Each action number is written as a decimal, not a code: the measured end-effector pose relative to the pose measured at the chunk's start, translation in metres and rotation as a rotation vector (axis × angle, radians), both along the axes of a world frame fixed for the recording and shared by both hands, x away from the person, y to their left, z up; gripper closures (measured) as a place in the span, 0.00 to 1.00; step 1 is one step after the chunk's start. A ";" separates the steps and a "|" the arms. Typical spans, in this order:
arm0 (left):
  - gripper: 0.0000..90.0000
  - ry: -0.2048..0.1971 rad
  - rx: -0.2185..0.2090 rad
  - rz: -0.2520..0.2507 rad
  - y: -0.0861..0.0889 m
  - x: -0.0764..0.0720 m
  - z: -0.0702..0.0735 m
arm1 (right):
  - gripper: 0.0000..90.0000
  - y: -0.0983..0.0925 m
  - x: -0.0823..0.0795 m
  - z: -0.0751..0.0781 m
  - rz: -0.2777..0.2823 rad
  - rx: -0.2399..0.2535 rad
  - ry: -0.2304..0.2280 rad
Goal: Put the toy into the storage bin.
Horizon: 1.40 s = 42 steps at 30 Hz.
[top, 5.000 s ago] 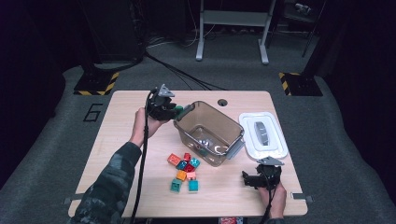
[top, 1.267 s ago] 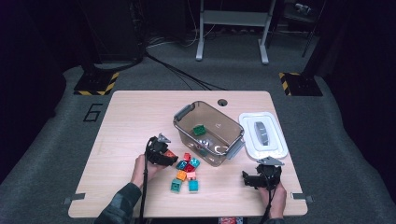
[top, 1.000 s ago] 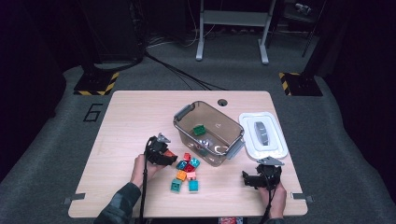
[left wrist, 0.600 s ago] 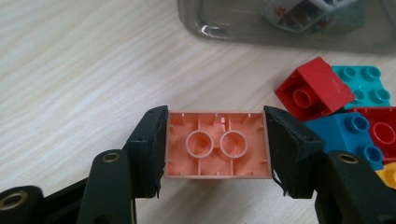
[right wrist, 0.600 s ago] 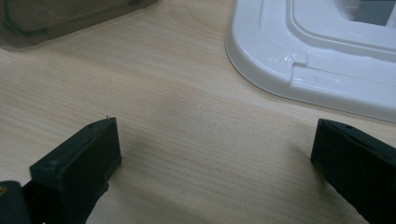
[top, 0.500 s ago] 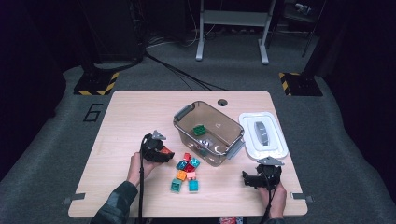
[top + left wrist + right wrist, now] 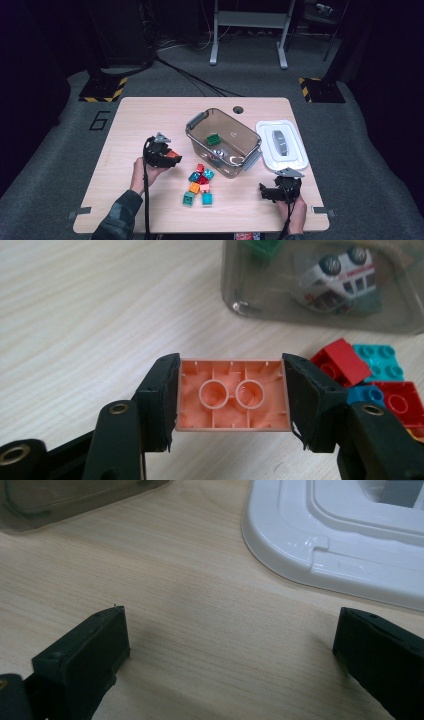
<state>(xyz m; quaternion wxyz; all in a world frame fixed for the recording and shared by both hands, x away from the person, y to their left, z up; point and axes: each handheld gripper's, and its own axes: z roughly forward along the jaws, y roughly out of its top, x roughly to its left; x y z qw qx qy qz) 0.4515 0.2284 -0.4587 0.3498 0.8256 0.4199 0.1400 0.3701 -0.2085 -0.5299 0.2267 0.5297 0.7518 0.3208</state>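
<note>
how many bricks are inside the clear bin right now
1 that shows: a green brick on the floor of the bin, near its far side, next to a toy car. The car or tinted walls may hide others.

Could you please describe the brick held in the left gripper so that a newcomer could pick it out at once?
Start at the clear bin in the middle of the table, then look left of the loose brick pile. The orange brick sits clamped between the left gripper's fingers, hollow underside showing. Unlike its neighbours, it is off the table.
</note>
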 end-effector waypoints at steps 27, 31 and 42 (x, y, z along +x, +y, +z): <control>0.48 -0.106 0.005 0.003 0.003 0.027 0.071 | 0.01 0.000 0.000 0.000 -0.001 0.001 0.001; 0.48 -0.119 0.009 -0.004 -0.002 0.032 0.081 | 0.01 0.000 0.000 0.000 0.002 0.002 0.001; 0.48 -0.143 0.020 -0.026 -0.025 0.047 0.099 | 0.01 0.000 0.000 0.000 0.002 0.002 0.001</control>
